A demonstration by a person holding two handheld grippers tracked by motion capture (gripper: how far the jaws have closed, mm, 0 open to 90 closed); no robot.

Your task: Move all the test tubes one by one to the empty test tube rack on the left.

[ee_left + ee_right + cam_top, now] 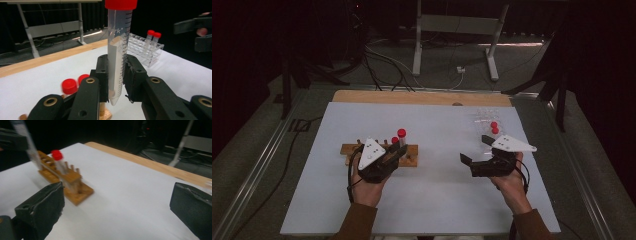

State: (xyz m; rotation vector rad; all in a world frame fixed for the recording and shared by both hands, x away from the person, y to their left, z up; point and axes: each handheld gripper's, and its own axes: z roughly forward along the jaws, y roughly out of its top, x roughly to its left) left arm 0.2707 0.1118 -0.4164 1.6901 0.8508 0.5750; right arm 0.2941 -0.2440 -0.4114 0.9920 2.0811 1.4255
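My left gripper (403,150) (117,75) is shut on a clear graduated tube (117,45) with a red cap (401,133), held upright just above the wooden rack (349,149) (75,187). The same tube (30,147) appears at the far left of the right gripper view. Two red-capped tubes (75,83) stand in the wooden rack behind my left jaws. My right gripper (475,149) (117,200) is open and empty, low over the white sheet, beside a clear plastic rack (487,120) (140,47) that holds two small red-capped tubes (494,127) (153,37).
A white sheet (437,200) covers the table, and a strip of bare wood (422,97) runs along its far edge. Beyond it are a metal frame's legs (417,45) and cables on the floor (382,65).
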